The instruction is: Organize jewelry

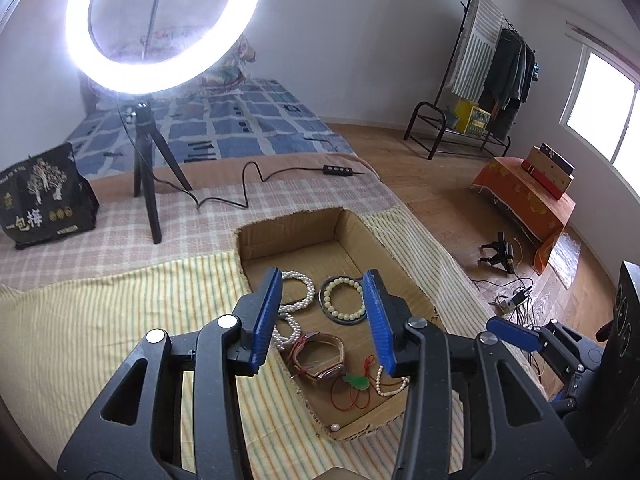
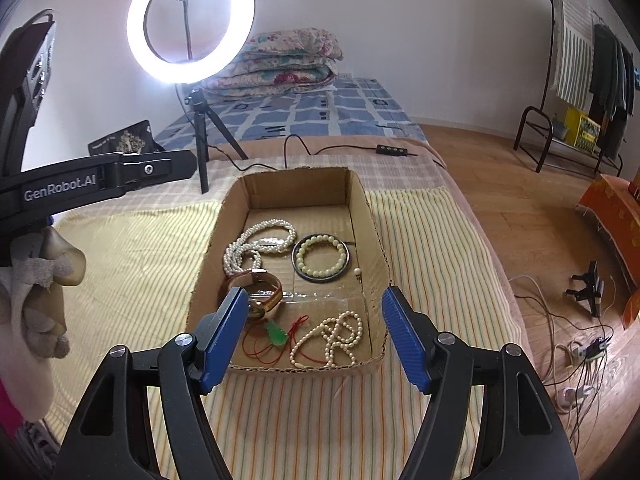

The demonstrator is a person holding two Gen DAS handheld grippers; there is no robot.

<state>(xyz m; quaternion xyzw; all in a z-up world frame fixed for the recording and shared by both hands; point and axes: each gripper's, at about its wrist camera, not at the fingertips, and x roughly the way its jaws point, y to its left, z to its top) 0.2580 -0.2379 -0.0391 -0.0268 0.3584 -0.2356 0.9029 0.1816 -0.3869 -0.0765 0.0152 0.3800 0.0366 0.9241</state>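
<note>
Right wrist alone shows a gloved hand (image 2: pixel 36 296) beside the cardboard box (image 2: pixel 370 216).

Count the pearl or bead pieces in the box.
3: white pearl strands far-left, a cream bead bracelet inside a dark ring far-right, a small pearl string near-right. More may be hidden under the watch.

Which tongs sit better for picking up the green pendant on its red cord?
Probably right: the right tongs stand open with the green pendant between their tips; the left tongs frame bracelets farther back.
</note>
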